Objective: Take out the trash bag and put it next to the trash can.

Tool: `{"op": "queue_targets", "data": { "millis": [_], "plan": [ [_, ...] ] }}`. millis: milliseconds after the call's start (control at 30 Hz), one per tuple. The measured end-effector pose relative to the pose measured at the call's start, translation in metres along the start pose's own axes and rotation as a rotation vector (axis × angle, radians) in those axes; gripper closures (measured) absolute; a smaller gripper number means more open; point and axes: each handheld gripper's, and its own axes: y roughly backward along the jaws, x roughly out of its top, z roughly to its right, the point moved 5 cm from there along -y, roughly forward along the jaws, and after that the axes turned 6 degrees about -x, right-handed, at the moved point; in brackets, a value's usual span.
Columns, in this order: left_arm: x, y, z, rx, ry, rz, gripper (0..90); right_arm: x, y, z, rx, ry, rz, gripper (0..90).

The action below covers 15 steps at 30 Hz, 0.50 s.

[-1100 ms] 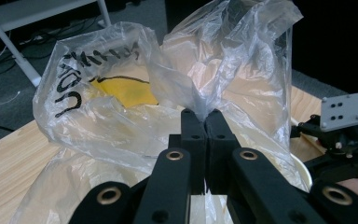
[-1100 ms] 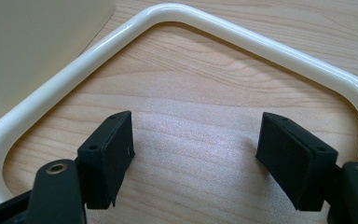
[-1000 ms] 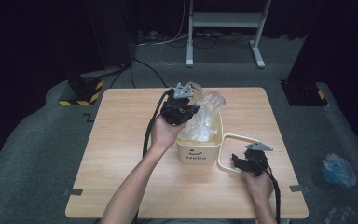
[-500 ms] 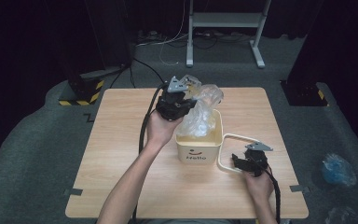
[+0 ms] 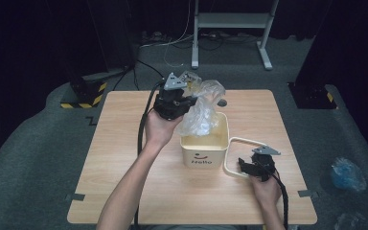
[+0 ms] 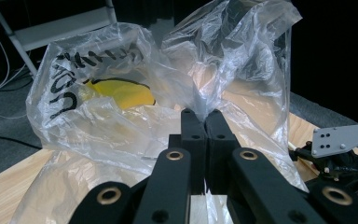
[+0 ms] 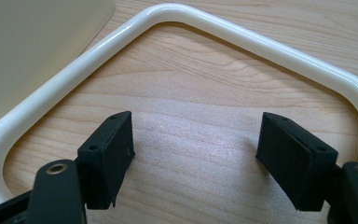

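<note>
My left gripper (image 5: 188,84) pinches the clear plastic bag (image 5: 202,108) above the cream bin (image 5: 205,148) mid-tabletop; my right gripper (image 7: 196,151) gapes wide inside the bin's handle (image 7: 242,35), near the right edge.

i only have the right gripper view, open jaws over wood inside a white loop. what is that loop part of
Observer: The white loop handle is the handle of a cream square bucket printed "Hello", folded down flat on the light wooden table.
Operator: where's the other gripper
Observer: The left gripper is raised over the bucket's far left corner, jaws shut on a crinkled clear plastic bag.
Operator: is the bag out of the bucket
Observer: No. In the high view its lower part hangs inside the bucket.
Operator: anything on the bag
Observer: The left gripper view shows black lettering and a yellow patch on or in it.
</note>
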Motion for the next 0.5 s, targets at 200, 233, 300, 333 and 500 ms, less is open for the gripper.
{"op": "queue_targets", "data": {
  "millis": [200,233,300,333,500],
  "plan": [
    [0.0,0.009,-0.003,0.014,0.001,0.015,88.1,0.0,0.0,0.0,0.0,0.0,0.001,26.9],
    [0.0,0.011,-0.003,0.014,0.007,0.019,88.1,0.0,0.0,0.0,0.0,0.0,0.001,26.9],
    [0.001,0.014,-0.005,0.023,0.003,0.018,88.1,0.0,0.0,0.0,0.0,0.0,0.001,26.9],
    [0.001,0.015,-0.005,0.028,-0.001,0.018,88.1,0.0,0.0,0.0,0.0,-0.001,0.001,26.9],
    [0.0,0.022,-0.009,0.047,0.007,0.027,88.1,0.0,0.0,0.0,0.001,-0.001,0.0,26.9]
  ]
}}
